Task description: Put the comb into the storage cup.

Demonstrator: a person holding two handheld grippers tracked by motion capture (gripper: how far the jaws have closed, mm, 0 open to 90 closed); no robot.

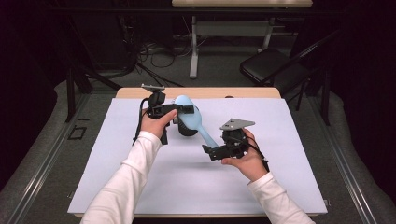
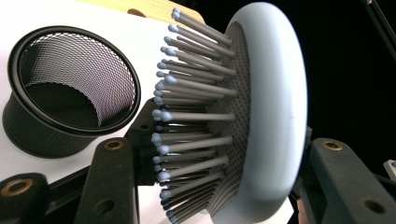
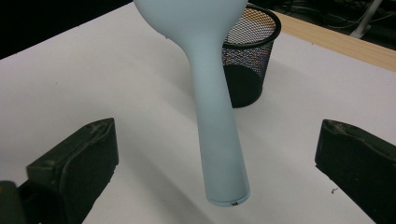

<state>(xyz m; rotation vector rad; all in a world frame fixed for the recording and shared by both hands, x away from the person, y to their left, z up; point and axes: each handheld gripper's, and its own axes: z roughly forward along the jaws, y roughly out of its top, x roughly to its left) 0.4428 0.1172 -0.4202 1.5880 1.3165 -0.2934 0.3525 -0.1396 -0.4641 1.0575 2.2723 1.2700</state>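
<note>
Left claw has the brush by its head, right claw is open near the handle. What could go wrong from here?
1. The left claw grips the brush across bristles and rounded back; soft bristles may let the head twist or slip.
2. The right claw is open with the handle's end between its jaws, untouched; closing that near the tip could miss or knock it.
3. The mesh cup stands close below; a swinging brush might tip it.
</note>
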